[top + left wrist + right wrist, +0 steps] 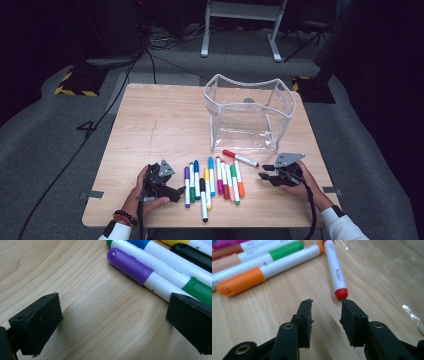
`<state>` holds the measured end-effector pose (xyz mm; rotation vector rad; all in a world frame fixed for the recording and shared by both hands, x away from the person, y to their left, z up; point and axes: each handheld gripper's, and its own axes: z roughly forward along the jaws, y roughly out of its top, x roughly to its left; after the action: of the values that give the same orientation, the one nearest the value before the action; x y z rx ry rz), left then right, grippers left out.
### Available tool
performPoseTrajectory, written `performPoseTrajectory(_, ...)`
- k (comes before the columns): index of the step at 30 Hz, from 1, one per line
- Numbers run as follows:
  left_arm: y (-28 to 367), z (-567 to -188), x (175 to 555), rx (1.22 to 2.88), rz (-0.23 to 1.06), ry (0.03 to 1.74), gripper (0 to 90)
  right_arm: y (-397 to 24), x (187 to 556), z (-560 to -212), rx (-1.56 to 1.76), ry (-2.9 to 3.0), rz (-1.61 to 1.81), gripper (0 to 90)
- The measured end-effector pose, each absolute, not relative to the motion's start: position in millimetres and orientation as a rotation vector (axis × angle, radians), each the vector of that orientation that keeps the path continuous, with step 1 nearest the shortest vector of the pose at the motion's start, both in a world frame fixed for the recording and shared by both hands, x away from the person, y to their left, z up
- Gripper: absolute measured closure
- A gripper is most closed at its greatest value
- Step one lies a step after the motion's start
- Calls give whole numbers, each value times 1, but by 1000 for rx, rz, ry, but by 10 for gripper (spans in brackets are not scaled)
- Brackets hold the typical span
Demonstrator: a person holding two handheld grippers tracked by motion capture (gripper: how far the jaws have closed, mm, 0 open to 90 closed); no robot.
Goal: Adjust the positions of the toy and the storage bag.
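Now | red marker (336,270) axis 12-6, cap at 6, print unreadable | my right gripper (326,315) released, nothing between | my left gripper (112,322) released

Recording studio or lab: dark surroundings, grey carpet (50,135), floor cables (75,150), hazard-striped tape (75,91), white equipment stand (242,20), a numbered floor mark (86,127), one wooden table (160,125).

Left gripper (172,191) low over the table (150,120), near its front edge, held in the left hand (142,192); jaws wide apart, nothing between them. Left wrist wears a beaded band. Right gripper (265,176) toward the table's right edge, gripped by the right hand (299,182); jaws part-open with a narrow gap, empty. Both forearms enter across the front edge, white sleeves.
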<state>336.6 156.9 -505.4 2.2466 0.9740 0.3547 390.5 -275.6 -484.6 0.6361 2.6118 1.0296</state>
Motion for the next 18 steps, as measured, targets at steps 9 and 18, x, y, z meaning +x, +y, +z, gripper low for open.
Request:
performPoseTrajectory(9, 157, -505, 336, 2244, 352, 977, 5, -255, 418, -492, 666, 2582, 1038, 589)
performPoseTrajectory(18, 157, -506, 336, 2242, 355, 980, 5, -269, 418, -491, 734, 2611, 1016, 749)
